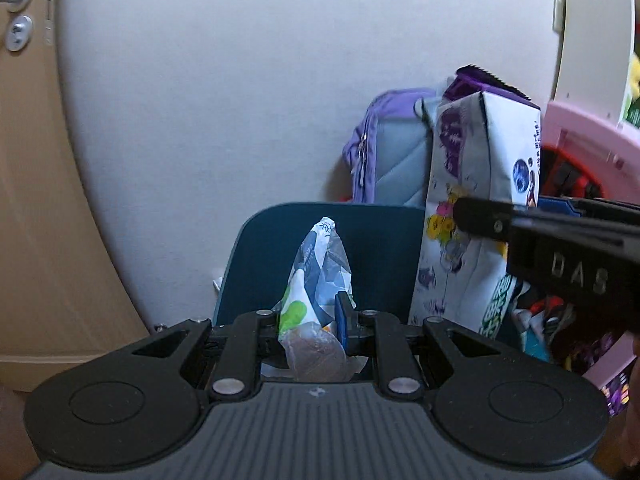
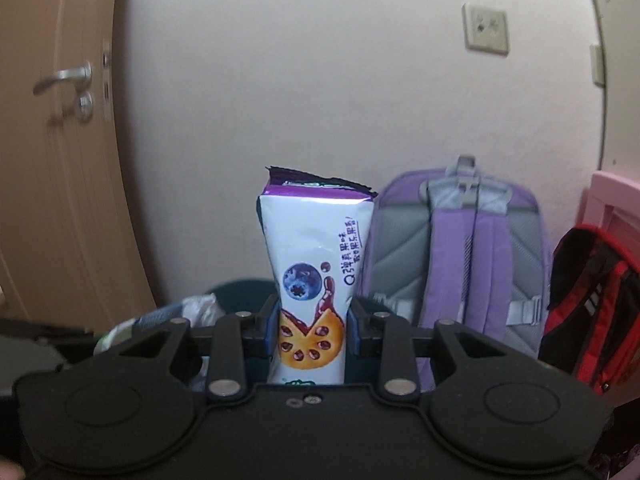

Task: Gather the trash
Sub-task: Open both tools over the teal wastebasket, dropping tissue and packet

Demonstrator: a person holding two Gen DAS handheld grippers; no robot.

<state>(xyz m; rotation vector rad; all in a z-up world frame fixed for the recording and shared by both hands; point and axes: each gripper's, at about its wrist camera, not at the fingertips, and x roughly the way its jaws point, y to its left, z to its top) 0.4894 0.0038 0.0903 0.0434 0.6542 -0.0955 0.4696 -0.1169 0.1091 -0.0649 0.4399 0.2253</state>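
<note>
Left gripper [image 1: 310, 326]: clenched on a crumpled plastic wrapper [image 1: 320, 280], white with grey and green print, clear film bunched below the pads; held upright, loose end pointing up, probably so nothing spills out on the way to disposal. Right gripper [image 2: 312, 330]: clenched on a snack packet [image 2: 316, 272], white with purple torn top, blueberry and pastry print; gripped low across the waist, open end up, standing tall between the blue pads; seen again in the left wrist view just right of the wrapper, with the right tool's black body crossing in front. Both trash items off any surface, carried side by side, one per tool, likely to save a second trip. Dark teal bin [image 1: 260, 248]: rounded rim straight ahead beyond both loads, judged the drop point; neither item over the opening with certainty. Room: pale plain wall [image 1: 240, 100], wooden door [image 1: 36, 200] with lever handle at left, wall socket [image 2: 486, 28] high at right. Against the wall, lilac and grey backpack [image 2: 456, 248]; beside it, red and black bag [image 2: 588, 308]; pink furniture edge [image 2: 616, 200] at far right. Floor hidden by the tools; surface not determinable
</note>
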